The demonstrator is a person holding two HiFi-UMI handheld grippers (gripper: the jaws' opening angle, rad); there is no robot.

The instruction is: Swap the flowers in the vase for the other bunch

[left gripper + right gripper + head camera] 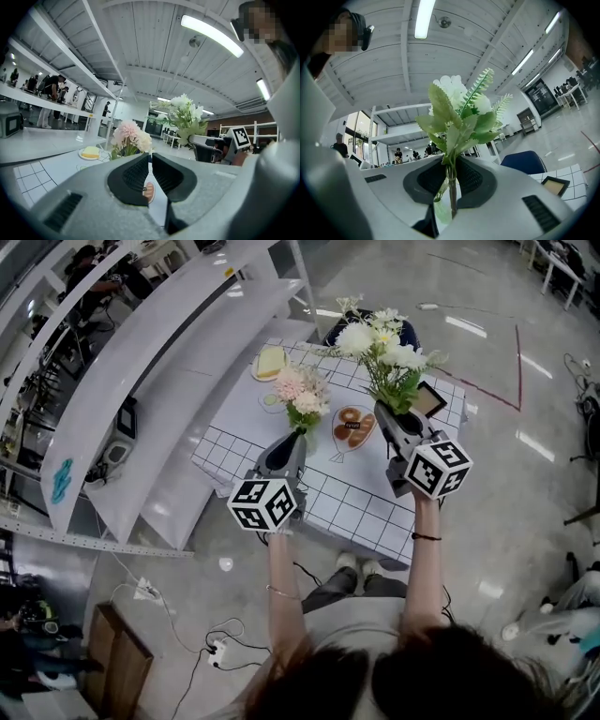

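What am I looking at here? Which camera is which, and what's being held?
There is no robot. A person holds a hand-held gripper in each hand, and the marker cubes are part of those grippers. The head view looks down from the person's head. The other two cameras ride on the grippers and look along their jaws.

The right hand-held gripper is clamped on the stems of a white flower bunch. The left hand-held gripper is shut with nothing in it. A pink flower bunch stands just beyond it, its base hidden.

On the grid-patterned cloth lie a plate with a yellow block, what looks like a plate of doughnuts, and a small framed panel.
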